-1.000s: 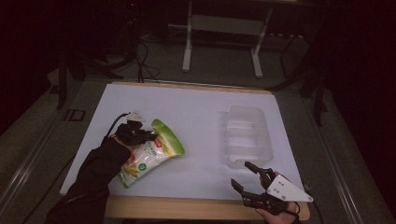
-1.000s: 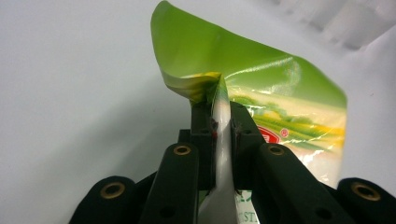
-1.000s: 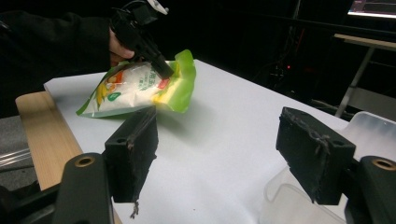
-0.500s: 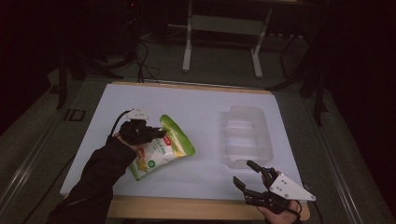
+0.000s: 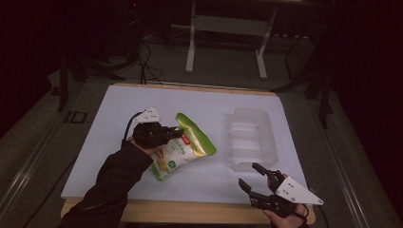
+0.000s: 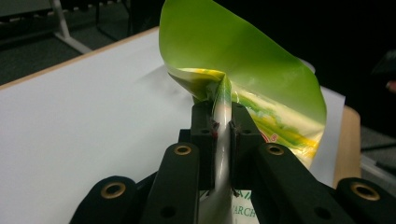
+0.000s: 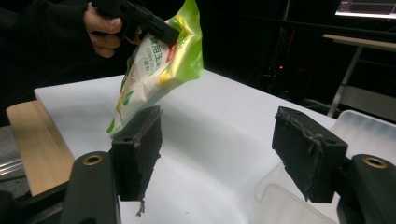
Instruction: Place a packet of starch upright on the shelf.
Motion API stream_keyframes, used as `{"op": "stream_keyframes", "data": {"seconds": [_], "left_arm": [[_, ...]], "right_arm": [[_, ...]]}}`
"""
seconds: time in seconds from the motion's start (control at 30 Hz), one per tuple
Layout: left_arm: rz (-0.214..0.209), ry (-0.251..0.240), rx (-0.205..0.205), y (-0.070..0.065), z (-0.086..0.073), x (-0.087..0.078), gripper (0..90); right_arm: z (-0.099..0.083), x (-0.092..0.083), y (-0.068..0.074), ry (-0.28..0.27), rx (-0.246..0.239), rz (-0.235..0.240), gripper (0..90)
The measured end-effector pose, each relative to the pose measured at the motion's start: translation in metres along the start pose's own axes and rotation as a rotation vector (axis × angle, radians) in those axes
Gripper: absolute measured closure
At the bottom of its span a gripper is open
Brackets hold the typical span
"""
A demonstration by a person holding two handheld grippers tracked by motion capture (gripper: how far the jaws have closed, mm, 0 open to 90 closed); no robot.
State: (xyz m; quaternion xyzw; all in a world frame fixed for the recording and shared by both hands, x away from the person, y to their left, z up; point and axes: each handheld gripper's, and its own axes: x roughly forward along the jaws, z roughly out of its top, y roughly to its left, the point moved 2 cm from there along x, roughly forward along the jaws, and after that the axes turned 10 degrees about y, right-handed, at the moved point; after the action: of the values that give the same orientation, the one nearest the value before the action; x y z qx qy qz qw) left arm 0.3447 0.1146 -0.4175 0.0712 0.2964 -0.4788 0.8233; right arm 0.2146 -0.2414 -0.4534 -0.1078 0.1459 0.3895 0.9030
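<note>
A green and white snack bag (image 5: 183, 147) hangs tilted above the white table sheet (image 5: 204, 111), held up by my left gripper (image 5: 177, 133). In the left gripper view the two jaws pinch the bag's sealed edge (image 6: 223, 109) flat between them. The right gripper view shows the same bag (image 7: 156, 63) lifted off the sheet, its lower corner near the surface. My right gripper (image 5: 254, 176) sits low at the table's front right edge, open, with nothing between its pads (image 7: 140, 149).
A clear plastic tray (image 5: 251, 137) lies on the sheet at the right, just beyond my right gripper; its near rim (image 7: 289, 200) shows in the right gripper view. The wooden table edge (image 5: 190, 211) runs along the front. Metal stand legs (image 5: 225, 42) rise behind the table.
My left gripper has lifted the bag and carried it rightward, toward the tray. The right gripper has stayed near the front right corner, open.
</note>
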Motion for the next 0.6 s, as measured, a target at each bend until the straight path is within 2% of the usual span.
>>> {"op": "stream_keyframes", "data": {"seconds": [0.2,0.37,0.47,0.6], "left_arm": [[-0.015,-0.060,-0.005,-0.015,0.008,0.008,83.9],[-0.060,-0.093,-0.030,-0.025,0.012,0.016,84.0],[-0.068,-0.112,-0.029,-0.031,0.014,0.021,83.9],[-0.071,-0.171,-0.047,-0.039,0.018,0.022,84.0]], "right_arm": [[0.003,-0.002,-0.002,0.000,0.006,-0.015,32.8],[0.007,-0.003,-0.004,-0.015,0.013,-0.047,30.5],[0.011,-0.003,-0.007,-0.019,0.041,-0.032,28.4],[0.018,-0.002,-0.008,-0.034,0.077,-0.027,26.6]]}}
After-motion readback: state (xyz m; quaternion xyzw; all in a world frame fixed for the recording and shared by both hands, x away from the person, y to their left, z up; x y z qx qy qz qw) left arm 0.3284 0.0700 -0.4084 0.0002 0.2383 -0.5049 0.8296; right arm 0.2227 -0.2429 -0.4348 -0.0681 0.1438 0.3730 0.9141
